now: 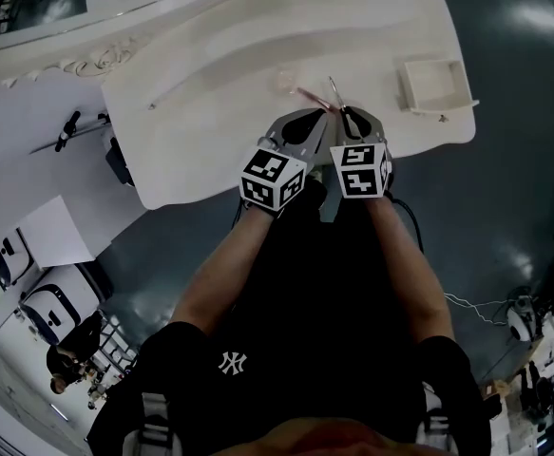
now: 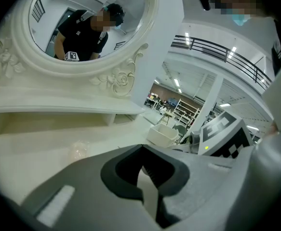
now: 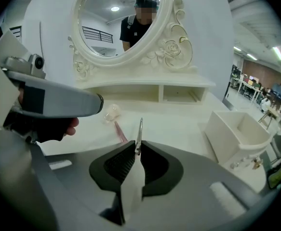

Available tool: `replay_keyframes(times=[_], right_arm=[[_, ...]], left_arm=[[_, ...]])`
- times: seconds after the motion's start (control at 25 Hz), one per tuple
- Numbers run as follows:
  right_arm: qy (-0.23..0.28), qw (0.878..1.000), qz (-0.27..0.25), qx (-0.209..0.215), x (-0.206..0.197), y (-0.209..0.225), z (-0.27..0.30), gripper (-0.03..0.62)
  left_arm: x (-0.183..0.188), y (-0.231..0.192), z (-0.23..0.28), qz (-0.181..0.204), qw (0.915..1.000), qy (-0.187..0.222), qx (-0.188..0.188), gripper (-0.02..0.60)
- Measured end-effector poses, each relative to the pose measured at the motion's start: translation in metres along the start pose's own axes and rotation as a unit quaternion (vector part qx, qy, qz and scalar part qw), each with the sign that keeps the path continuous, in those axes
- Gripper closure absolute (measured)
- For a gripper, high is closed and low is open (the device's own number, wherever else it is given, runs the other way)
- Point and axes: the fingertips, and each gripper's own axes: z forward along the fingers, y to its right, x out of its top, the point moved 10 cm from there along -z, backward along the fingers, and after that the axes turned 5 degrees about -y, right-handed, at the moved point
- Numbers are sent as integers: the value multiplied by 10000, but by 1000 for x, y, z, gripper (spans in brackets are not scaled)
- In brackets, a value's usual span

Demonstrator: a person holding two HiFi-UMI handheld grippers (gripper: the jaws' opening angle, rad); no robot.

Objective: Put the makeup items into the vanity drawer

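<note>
Silver and slim, a metal makeup tool (image 3: 139, 131) is pinched between the pads of the right gripper (image 3: 137, 150). Its jaws are closed to a narrow slit on the tool's lower end, and the rest of it sticks out past the fingertips towards the far side of the white vanity top (image 1: 210, 112).

The left gripper (image 2: 142, 170) sits just left of the right one, tips almost side by side in the head view. Its jaws are drawn together and nothing shows between them.

On the vanity top, just beyond both sets of fingertips, lies a pink stick (image 3: 120, 131). It is a little left of the held tool and apart from it, angled away towards the far left. Just past the stick's far end rests a small clear plastic piece (image 3: 111, 112); whether the two touch cannot be told.

An open white drawer (image 3: 227, 138) stands on the vanity top to the right of the right gripper, well apart from the tool and the stick, near the table's right edge. At the far side, an oval mirror (image 3: 116, 18) in a carved white frame rises above a low shelf.
</note>
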Motion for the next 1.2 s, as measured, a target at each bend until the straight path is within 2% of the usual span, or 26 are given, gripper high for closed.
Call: replay_keyframes(times=[0.44,0.76,1.0,1.2], right_arm=[[474,9980,192,-362,9,18,-54,537],[771,9923,483,-837,14,60,-96,537],[767,9891,656,-1071,9,99,-113,537],[620,9883,845,-1108,3,130,-111,537]], left_arm=[[22,33,1,201,9991,123,-339,581],[52,66,23,443,9959,204,-756,581],[69,90,47,587,9933,162,-980,581],[79,102,70,620,9924,62,-1058,581]])
